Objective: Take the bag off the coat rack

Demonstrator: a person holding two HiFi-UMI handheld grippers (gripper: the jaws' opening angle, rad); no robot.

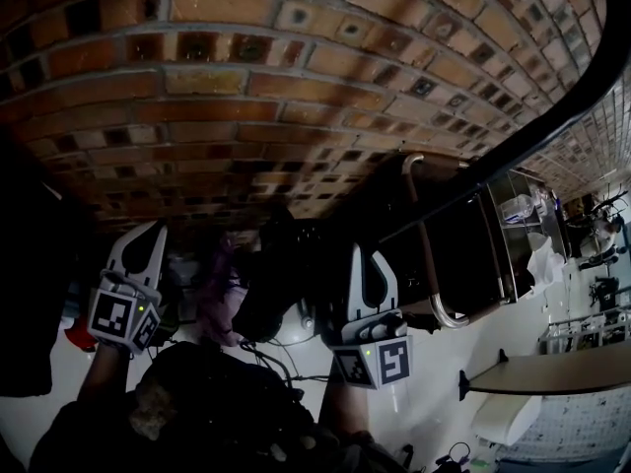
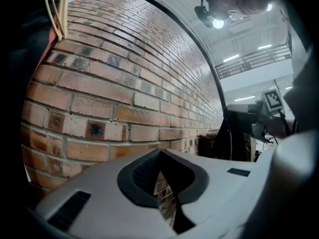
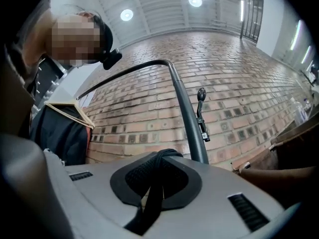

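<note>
The strap (image 3: 152,198), probably the bag's, is pinched in the right gripper (image 3: 162,156), the left gripper (image 2: 159,156) closed empty; it should be raised off the rack (image 3: 187,113).

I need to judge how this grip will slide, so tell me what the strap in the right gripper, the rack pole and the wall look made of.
The strap: black woven fabric webbing, matte, with a weave texture showing. The rack pole: probably painted metal tube, smooth dark grey with a faint sheen. The wall: rough brick with clear mortar lines.

Black bag strap (image 3: 155,192) — narrow, upright
</note>
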